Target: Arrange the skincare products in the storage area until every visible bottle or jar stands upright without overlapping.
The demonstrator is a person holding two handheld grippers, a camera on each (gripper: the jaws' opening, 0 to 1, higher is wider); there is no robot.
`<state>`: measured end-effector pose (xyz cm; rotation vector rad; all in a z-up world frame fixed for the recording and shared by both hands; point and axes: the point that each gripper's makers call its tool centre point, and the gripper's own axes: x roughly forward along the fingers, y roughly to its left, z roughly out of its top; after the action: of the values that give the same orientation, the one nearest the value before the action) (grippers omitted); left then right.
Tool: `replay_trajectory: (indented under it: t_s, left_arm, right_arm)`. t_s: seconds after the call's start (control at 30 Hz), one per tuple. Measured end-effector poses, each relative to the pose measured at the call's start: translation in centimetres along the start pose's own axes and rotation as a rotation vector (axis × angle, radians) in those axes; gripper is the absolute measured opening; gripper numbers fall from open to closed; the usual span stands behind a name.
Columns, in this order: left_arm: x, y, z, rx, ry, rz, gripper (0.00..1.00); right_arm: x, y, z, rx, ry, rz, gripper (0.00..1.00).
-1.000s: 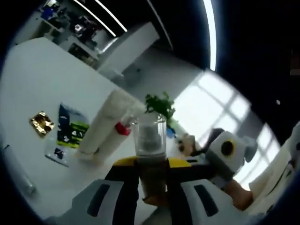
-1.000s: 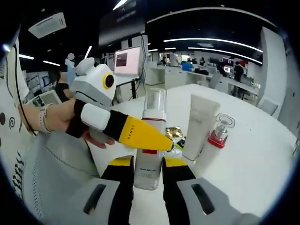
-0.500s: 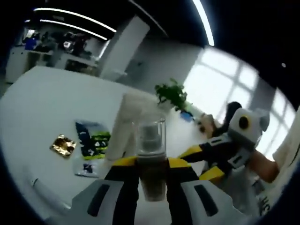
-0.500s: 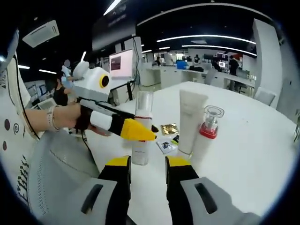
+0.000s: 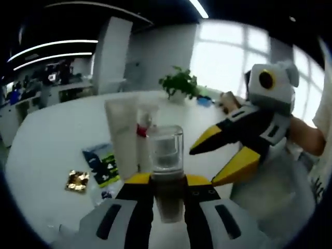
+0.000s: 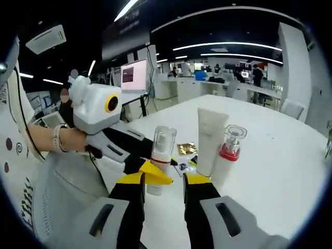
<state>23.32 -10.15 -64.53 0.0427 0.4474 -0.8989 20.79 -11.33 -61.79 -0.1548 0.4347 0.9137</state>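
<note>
Now that our right gripper [image 6: 163, 181] has let go and spread its jaws, the pump bottle [image 6: 160, 155] stands upright beside the white tube [image 6: 209, 140]. Our left gripper [image 5: 168, 184] keeps pinching it, so release comes next.

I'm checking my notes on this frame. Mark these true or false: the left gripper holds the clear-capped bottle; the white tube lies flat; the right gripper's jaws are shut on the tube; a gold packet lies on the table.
1. The left gripper holds the clear-capped bottle: true.
2. The white tube lies flat: false, it stands upright.
3. The right gripper is shut on the tube: false, its jaws are open and empty.
4. A gold packet lies on the table: true.
</note>
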Motion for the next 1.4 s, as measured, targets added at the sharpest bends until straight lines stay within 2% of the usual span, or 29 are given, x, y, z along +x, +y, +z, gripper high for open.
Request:
replay_trajectory:
  t_s: [0.13,0.27,0.4,0.43,0.47,0.5,0.7,0.8,0.93,1.1,1.4]
  left_arm:
    - [0.3,-0.6,-0.3,0.06,0.006,-0.033,0.15]
    - [0.7,-1.1,-0.8,0.109,0.028,-0.054,0.15]
    - [0.6,-4.1,0.0,0.172,-0.042,-0.213,0.15]
    - [0.5,-4.6,0.1,0.17,-0.048,-0.231,0.15]
    - [0.5,-4.4,0.0,0.172,-0.037,-0.214,0.15]
    - [0.6,-4.6,-0.1,0.193,-0.035,-0.223,0.15]
    - [0.5,-5.1,0.3,0.149,-0.082,-0.3,0.15]
    - [0.1,-6.1,0.6,0.135,-0.106,-0.382,0.15]
    - [0.0,-6.4,0.6,0.142,-0.113,-0.416,0.15]
    - [-0.3,-6.7,0.7,0.119,-0.134,-0.462,0.15]
    - [0.1,-7.1,-0.1,0.163,-0.105,-0.474,0.15]
  right_arm:
    - [0.1,0.3,0.6,0.036,-0.027,0.02,0.3]
    - [0.5,0.5,0.7,0.019,-0.027,0.021,0.31]
    - [0.6,0.5,1.1,0.016,-0.041,0.024,0.31]
    - [0.6,0.4,1.3,0.015,-0.049,0.023,0.3]
    - [0.5,0.5,1.4,0.015,-0.052,0.028,0.29]
    - [0.4,0.6,1.6,0.011,-0.061,0.036,0.28]
    - [0.3,0.9,1.9,0.002,-0.086,0.055,0.26]
    - [0.2,1.1,2.1,0.008,-0.099,0.074,0.27]
    - [-0.1,1.8,2.4,-0.025,-0.111,0.111,0.24]
    - [-0.3,2.0,2.7,-0.025,-0.124,0.13,0.25]
    - [-0.1,2.1,2.2,-0.045,-0.098,0.146,0.23]
